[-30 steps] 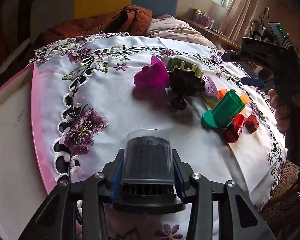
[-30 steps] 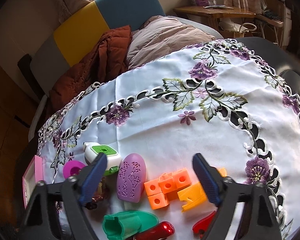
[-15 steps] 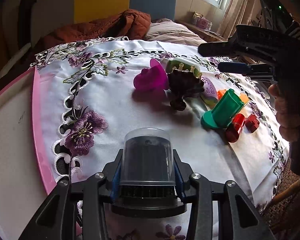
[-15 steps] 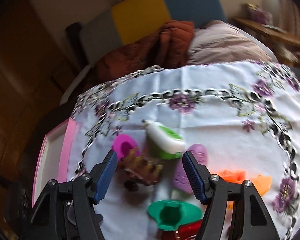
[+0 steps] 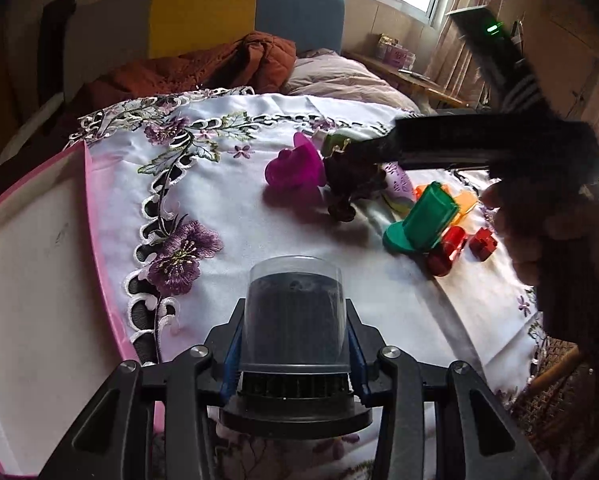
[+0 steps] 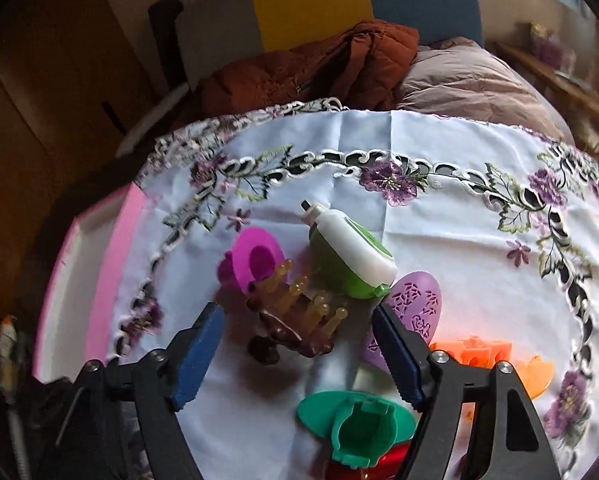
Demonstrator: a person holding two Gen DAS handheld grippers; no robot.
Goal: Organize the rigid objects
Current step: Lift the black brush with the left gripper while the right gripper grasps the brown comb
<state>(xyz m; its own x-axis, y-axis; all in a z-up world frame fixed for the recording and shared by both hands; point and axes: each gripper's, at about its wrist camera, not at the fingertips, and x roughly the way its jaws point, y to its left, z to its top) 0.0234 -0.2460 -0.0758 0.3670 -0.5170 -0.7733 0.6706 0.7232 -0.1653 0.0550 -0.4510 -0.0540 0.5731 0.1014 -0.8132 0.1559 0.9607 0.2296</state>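
Observation:
My left gripper (image 5: 293, 354) is shut on a dark ribbed cylinder under a clear cap (image 5: 295, 312), held above the tablecloth near the pink tray (image 5: 99, 240). My right gripper (image 6: 299, 356) is open and empty above a brown toothed clip (image 6: 299, 320); the clip lies between its fingers. Around the clip lie a magenta mould (image 6: 253, 262), a green and white device (image 6: 351, 264), a purple oval (image 6: 413, 316), a green mould (image 6: 359, 424), orange blocks (image 6: 475, 356) and red pieces (image 5: 447, 252). In the left wrist view the right gripper (image 5: 363, 148) reaches over the brown clip (image 5: 351, 184).
A white embroidered cloth (image 5: 239, 240) covers the round table. The pink-rimmed white tray also shows at the left in the right wrist view (image 6: 111, 248). Behind the table are a sofa with a rust jacket (image 6: 319, 68) and a beige cushion (image 6: 471, 84).
My right gripper has swung left and come down over the brown clip, still open. My left gripper has kept its hold on the capped cylinder and barely moved.

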